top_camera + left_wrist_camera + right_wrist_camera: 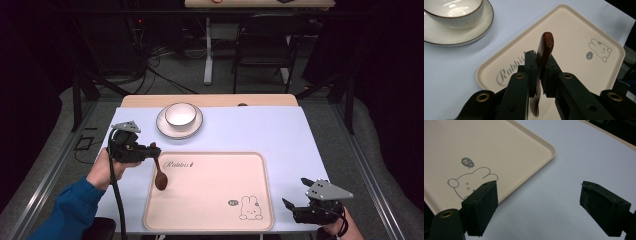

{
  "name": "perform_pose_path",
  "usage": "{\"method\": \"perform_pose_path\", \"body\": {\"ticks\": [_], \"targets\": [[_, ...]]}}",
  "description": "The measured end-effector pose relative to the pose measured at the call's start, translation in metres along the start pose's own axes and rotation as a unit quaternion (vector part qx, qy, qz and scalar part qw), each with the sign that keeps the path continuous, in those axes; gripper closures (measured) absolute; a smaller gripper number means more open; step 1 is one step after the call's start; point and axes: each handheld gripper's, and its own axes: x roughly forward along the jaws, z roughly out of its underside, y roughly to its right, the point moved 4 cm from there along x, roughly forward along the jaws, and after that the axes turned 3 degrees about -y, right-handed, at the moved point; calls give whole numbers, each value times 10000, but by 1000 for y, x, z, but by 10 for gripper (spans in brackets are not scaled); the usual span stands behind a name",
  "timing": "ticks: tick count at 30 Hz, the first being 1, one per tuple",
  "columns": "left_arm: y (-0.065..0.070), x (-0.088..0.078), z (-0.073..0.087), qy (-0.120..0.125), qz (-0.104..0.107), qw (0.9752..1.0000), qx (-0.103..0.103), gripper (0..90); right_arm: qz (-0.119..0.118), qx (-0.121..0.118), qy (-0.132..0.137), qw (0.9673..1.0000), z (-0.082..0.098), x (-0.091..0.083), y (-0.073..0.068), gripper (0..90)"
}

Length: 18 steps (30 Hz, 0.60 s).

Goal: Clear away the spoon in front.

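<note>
Left claw point(156, 151) clamped on dark brown wooden spoon point(160, 176), hanging upright below over cream rectangular tray point(210, 225); right claw point(298, 197) open, empty.

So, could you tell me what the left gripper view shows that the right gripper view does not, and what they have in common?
The left gripper view alone shows the brown wooden spoon clamped between its jaws, the white bowl on its saucer, and the script lettering on the tray. The right gripper view alone shows its own jaws standing wide apart with nothing between them, above bare table beside the tray's corner. Both share the cream tray with its rabbit drawing and the pale blue tabletop.
</note>
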Motion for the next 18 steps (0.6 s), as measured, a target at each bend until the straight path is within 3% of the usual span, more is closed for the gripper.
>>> {"method": "perform_pose_path", "body": {"ticks": [7,13,18], "targets": [[-4,13,4,-95,123,9998,-152,842,-11,0,-37,10000,0,1,0,142],[-8,22,4,-150,2,9994,-298,828,8,11,-27,10000,0,0,0,142],[-9,35,5,-109,50,9990,-437,820,8,23,-38,10000,0,1,0,142]]}}
